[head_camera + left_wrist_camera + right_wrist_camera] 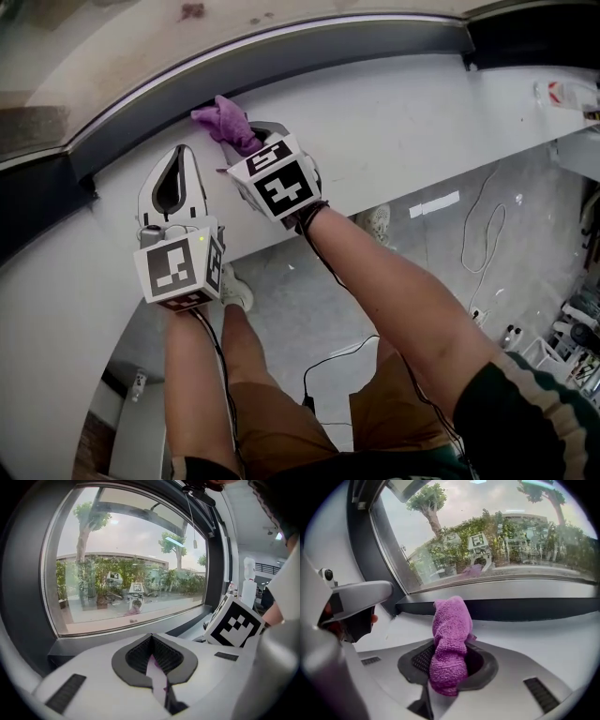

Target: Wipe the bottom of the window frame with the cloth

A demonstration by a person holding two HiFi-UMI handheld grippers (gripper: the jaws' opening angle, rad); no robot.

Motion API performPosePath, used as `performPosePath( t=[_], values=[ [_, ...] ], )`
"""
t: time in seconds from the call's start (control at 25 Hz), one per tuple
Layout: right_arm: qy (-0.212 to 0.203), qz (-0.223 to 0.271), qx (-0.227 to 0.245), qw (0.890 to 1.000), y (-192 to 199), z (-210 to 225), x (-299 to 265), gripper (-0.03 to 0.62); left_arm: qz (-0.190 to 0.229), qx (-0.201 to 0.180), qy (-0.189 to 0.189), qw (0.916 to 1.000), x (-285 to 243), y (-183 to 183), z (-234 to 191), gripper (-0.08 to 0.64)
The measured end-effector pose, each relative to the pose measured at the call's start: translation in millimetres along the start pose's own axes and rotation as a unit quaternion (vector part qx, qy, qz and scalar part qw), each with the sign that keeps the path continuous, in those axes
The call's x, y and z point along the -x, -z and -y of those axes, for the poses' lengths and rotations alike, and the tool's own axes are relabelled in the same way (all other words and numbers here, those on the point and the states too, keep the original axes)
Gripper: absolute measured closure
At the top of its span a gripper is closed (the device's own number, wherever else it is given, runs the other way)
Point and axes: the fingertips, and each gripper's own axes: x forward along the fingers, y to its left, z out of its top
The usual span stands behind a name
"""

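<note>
The wiping step is, as I judge it, only beginning. The right tongs (249, 141) are clenching a bunched purple cloth (225, 120), and its free end is reaching to the dark bottom rail of the window frame (309, 58), touching it or lying just before it; I cannot tell which. The left tongs (179, 155) are resting on the white sill (412, 112) just below the window frame, beside the right tongs. Their jaws are pressing together at the tips and holding nothing that I can identify; only a thin pale-pink strip is showing in the gap behind the tips. The next move is probably calling for pressing the cloth firmly onto the rail and sliding it sideways along the window frame, with the grip tight enough that the cloth is not slipping out. The cloth is looking like soft microfibre with a short looped pile, rolled into a thick lump that is standing up out of the ribbed dark pads. The window frame is appearing smooth, matt and dark grey, a narrow band directly under the glass (487, 541). The sill below it is looking smooth, white and hard, so the cloth should be gliding easily there.
</note>
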Motion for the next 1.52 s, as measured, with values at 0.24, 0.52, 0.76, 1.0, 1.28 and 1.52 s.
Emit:
performPosePath(
  t=[0.24, 0.52, 0.76, 1.0, 1.28, 1.52],
  values=[
    [0.026, 0.008, -0.007, 1.000, 3, 46, 26, 0.477, 0.002, 0.000, 0.017, 0.9999, -18, -11, 39, 0.551],
    [0.036, 0.007, -0.015, 0.999, 10, 86, 52, 0.477, -0.002, -0.009, 0.037, 0.9993, -34, -22, 81, 0.551],
    [0.045, 0.007, -0.013, 0.999, 14, 118, 68, 0.477, -0.007, -0.030, 0.062, 0.9976, -54, -22, 116, 0.551],
    [0.060, 0.011, -0.009, 0.998, 16, 154, 85, 0.477, -0.008, -0.031, 0.076, 0.9966, -74, -32, 148, 0.551],
    [0.070, 0.019, -0.018, 0.997, 20, 197, 108, 0.477, -0.008, -0.036, 0.091, 0.9951, -96, -39, 183, 0.551],
    [0.092, 0.018, -0.029, 0.995, 27, 239, 131, 0.477, -0.007, -0.021, 0.103, 0.9944, -118, -42, 210, 0.551]
  ],
)
